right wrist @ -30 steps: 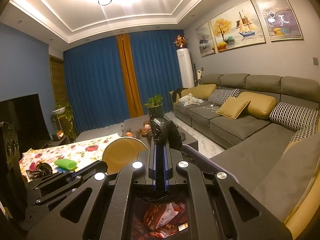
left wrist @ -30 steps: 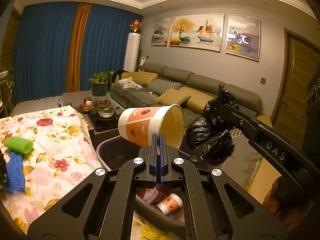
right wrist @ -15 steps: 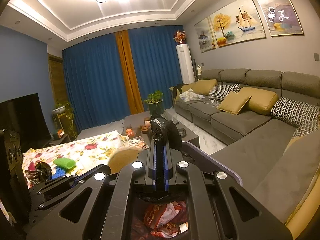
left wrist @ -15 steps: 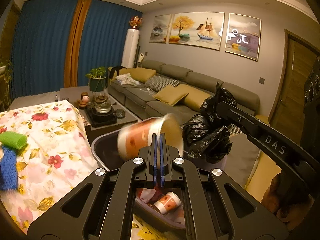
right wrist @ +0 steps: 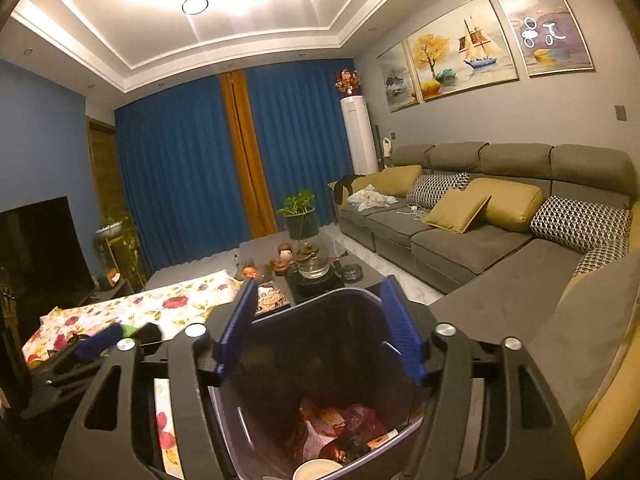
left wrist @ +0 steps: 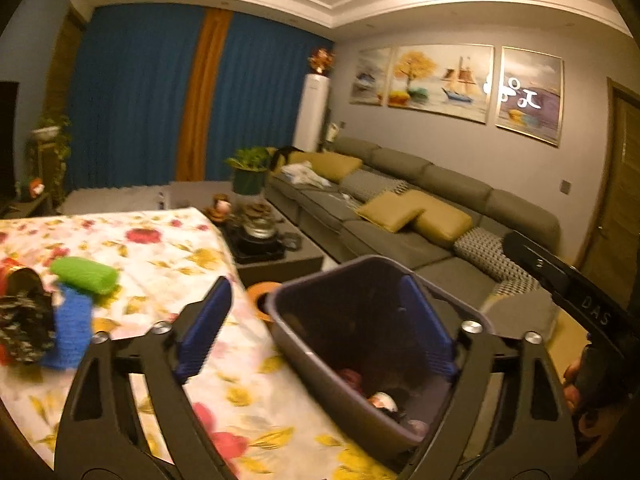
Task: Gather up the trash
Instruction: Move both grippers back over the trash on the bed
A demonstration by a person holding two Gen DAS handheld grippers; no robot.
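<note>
Jaws on both grippers stand wide apart, empty. Right gripper (right wrist: pixel 316 320) hangs over the trash bin (right wrist: pixel 320 300), wrappers and a cup at the bottom. Left gripper (left wrist: pixel 316 324) straddles the bin's rim (left wrist: pixel 280 320); remaining trash, a crumpled black bag (left wrist: pixel 24 320) on the floral tablecloth (left wrist: pixel 168 248), lies at nine o'clock, nearer the left. Motion blur hides its outline; green roll (left wrist: pixel 84 274) and blue cloth (left wrist: pixel 72 332) adjoin.
</note>
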